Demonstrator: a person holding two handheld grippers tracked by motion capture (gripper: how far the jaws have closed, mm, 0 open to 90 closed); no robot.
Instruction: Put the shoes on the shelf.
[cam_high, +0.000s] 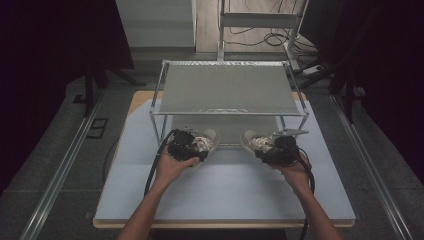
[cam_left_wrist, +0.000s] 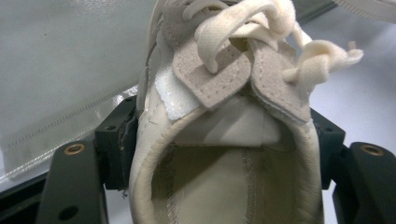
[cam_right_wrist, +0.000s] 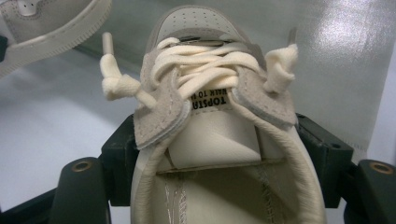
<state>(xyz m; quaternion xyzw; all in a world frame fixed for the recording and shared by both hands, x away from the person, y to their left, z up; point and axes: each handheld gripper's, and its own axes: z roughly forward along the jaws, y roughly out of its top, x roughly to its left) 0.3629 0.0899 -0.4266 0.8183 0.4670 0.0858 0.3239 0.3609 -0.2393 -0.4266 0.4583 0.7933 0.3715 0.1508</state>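
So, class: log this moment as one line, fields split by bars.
left gripper shut on left shoe | right gripper shut on right shoe | both at rack front, on table

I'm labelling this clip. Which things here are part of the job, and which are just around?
In the job:
left shoe, clamped in the left gripper
right shoe, clamped in the right gripper
metal rack, just ahead of both shoes, a likely target

Just around:
blue mat
cables on the floor behind
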